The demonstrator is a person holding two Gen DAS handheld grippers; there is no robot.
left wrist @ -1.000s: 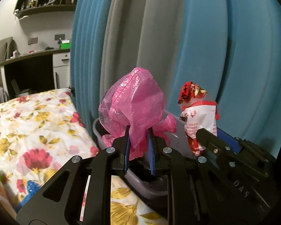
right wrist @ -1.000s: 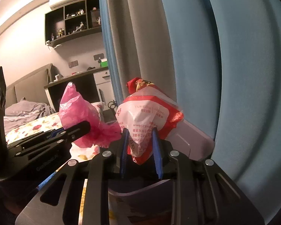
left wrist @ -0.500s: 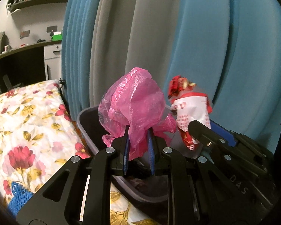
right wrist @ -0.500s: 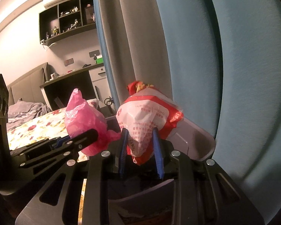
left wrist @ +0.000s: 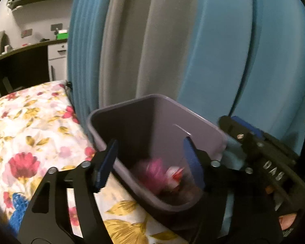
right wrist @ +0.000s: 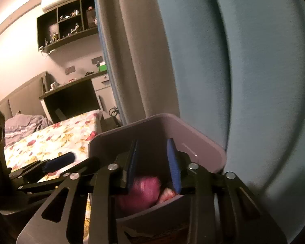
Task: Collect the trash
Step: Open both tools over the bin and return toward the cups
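A grey-purple plastic bin stands beside the bed, against the curtain. A crumpled pink plastic bag and a red-and-white wrapper lie inside it, blurred. My left gripper is open and empty just above the bin's mouth. My right gripper is also open and empty over the bin, with the pink bag and the wrapper below its fingers. The right gripper's body shows at the right of the left wrist view.
A bed with a floral cover lies to the left of the bin. Blue and grey curtains hang right behind it. A dark desk and wall shelves stand at the far end of the room.
Both grippers have opened and let go. The pink bag and the red-and-white wrapper have dropped from the fingers into the bin.
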